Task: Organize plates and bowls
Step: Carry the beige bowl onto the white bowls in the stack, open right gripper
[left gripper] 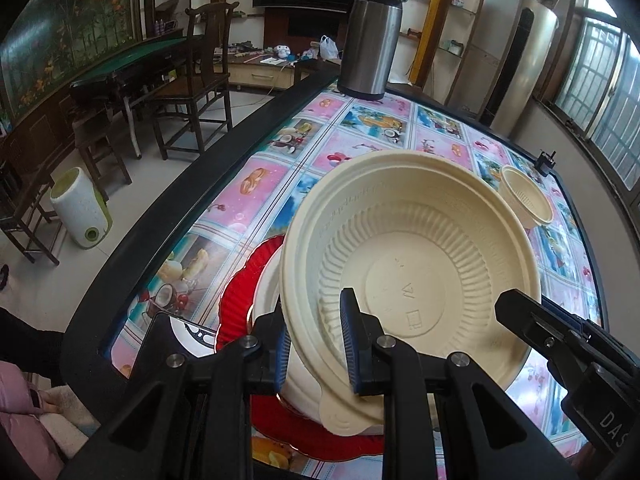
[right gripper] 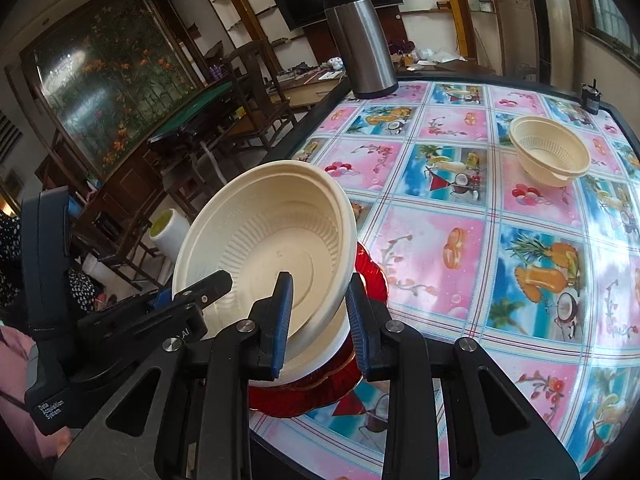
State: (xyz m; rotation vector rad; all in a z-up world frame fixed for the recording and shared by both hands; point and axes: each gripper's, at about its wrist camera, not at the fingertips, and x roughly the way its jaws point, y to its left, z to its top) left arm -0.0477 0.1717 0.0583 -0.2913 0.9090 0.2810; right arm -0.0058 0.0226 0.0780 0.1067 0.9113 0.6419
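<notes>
The large bowl point(left gripper: 408, 264) is held tilted over the red plate point(left gripper: 240, 300), its rim clamped by the left gripper point(left gripper: 316, 344) and apparently straddled by the right gripper point(right gripper: 318, 320); the small bowl point(right gripper: 550, 152) sits well apart.

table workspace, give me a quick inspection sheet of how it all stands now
surface: table with fruit-print cover, dark rim
job's things: large cream bowl tilted over white dishes on a red plate; small cream bowl upright, apart
clutter: steel thermos at the far edge; small black object at the far corner
grippers: left hand-held gripper straddles the large bowl's rim; right hand-held gripper likewise, contact unclear
cables: nothing seen
surroundings: wooden chairs, TV, shelves, windows
</notes>
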